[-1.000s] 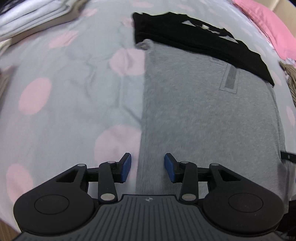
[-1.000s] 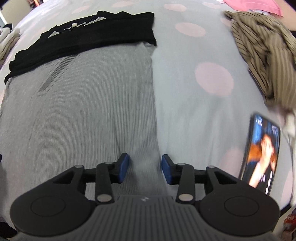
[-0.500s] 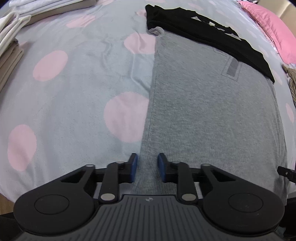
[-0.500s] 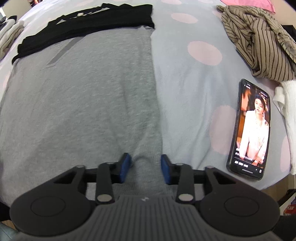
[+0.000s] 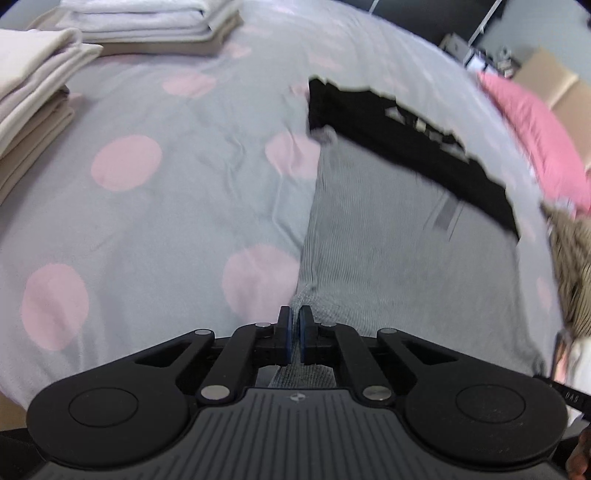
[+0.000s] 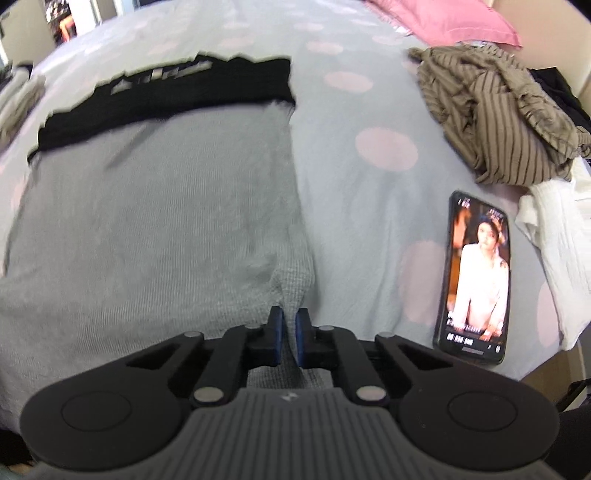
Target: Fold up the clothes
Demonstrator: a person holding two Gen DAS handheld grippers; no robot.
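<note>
We take the grey T-shirt (image 5: 399, 258) as our landmark; it lies flat on the polka-dot bedsheet (image 5: 155, 206). Far off its left edge sit stacks of folded cream and white linens (image 5: 33, 122). At its near left corner our left gripper (image 5: 294, 325) is clamped tight on the hem, which lifts into a small ridge. Across the shirt's far end lies a folded black garment (image 5: 402, 147), overlapping it. At the near right corner our right gripper (image 6: 287, 326) is closing — cloth already pinched between the blue pads (image 6: 302, 332), a narrow gap left. Right of the shirt a phone (image 6: 476, 280) lies face up with its screen lit; beyond it a crumpled brown striped garment (image 6: 495, 122), white cloth (image 6: 554, 254) just beside the phone — and a pink pillow (image 6: 454, 18) at the far edge.
</note>
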